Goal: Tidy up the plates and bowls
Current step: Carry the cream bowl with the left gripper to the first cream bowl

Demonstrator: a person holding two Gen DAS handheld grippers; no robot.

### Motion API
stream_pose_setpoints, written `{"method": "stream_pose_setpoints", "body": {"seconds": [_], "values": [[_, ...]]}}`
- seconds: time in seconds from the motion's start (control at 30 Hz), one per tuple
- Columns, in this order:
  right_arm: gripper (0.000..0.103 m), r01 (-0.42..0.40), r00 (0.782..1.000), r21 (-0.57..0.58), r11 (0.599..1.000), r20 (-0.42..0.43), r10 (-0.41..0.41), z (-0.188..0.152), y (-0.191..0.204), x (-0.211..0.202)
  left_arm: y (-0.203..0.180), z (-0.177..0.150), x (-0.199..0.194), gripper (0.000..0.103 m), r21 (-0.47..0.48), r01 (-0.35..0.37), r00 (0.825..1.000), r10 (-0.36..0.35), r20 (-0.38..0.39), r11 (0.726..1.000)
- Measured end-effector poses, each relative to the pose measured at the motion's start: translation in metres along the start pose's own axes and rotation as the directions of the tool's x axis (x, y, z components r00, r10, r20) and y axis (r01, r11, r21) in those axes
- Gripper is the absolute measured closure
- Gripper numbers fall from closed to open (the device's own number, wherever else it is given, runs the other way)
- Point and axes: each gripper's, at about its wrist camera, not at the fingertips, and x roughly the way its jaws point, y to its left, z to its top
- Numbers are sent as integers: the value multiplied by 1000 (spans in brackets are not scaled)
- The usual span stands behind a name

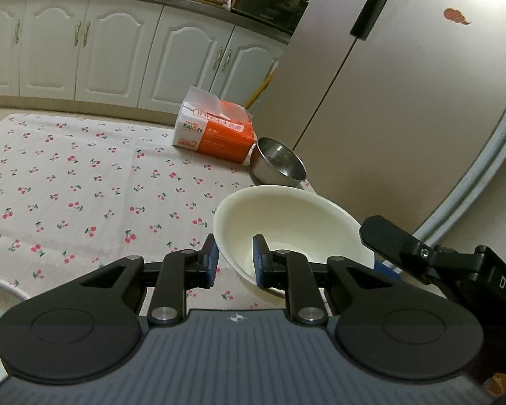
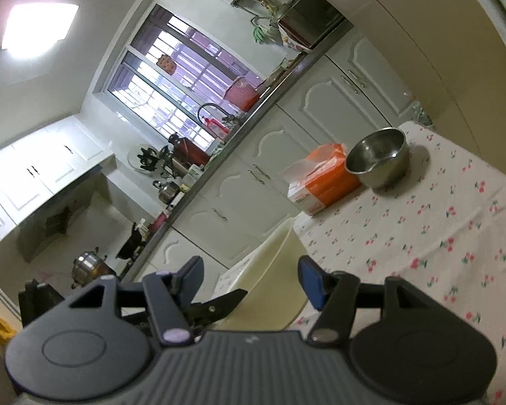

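the left gripper (image 1: pixel 234 263) is clamped on the near rim of the cream bowl (image 1: pixel 286 222), held above the cherry-print tablecloth (image 1: pixel 84 185). the right gripper (image 2: pixel 251 283) stands half open astride the opposite rim, pads not visibly pressing. supported by one rim pinch only, the bowl may pivot or slip and strike the steel bowl (image 1: pixel 280 162) near the tissue box (image 1: pixel 216 128).

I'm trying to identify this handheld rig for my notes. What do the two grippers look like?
Both look alike. The left gripper and right gripper each have a grey ribbed body with a small white emblem, two round black discs at the sides, black linkage arms with silver pivot pins, and blue pads on the fingers. White letters "DAS" show on the right gripper's body in the left view. No cables or sleeves show.
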Motion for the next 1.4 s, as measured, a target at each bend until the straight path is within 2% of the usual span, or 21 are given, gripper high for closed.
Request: {"method": "stream_pose_setpoints", "body": {"seconds": [0.4,0.6,0.93,1.4], "values": [[40,-27,1000,-32,999,-9,27,-31,23,-22,5,-21,-27,82,-24,11,1000,-11,22,1000],[40,-47,999,-9,999,-19,47,-45,26,-31,11,-35,-43,82,-41,5,1000,-5,19,999],[40,-30,998,31,999,-49,32,-69,18,-43,15,-61,-56,82,-48,-12,1000,11,-13,999],[38,-4,997,35,999,-79,7,-84,20,-51,23,-88,-70,82,-69,-25,999,22,-37,997]]}}
